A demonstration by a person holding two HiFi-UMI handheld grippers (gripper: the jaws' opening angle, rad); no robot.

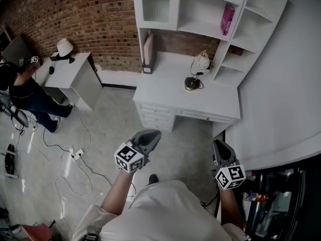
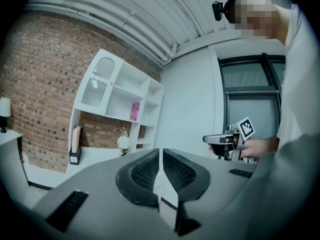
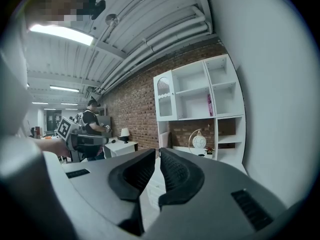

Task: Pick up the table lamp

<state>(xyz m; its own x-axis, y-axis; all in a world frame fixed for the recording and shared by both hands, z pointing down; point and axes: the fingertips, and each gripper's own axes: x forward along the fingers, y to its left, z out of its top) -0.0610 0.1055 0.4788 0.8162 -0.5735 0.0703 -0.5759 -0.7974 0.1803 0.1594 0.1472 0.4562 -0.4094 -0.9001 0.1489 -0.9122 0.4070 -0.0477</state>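
Left gripper pressed together, empty; right gripper a narrow slit apart, nothing in it. I hold both over the floor, well apart from the table. Power strip with cables lies on the floor to my left. Table lamp stands upright on the table's right part, under the white shelf unit: pale round globe in a thin arched hoop, round dark base. Upright file holder at the table's left back, pink book on the shelf. Far left, a person beside a small table.
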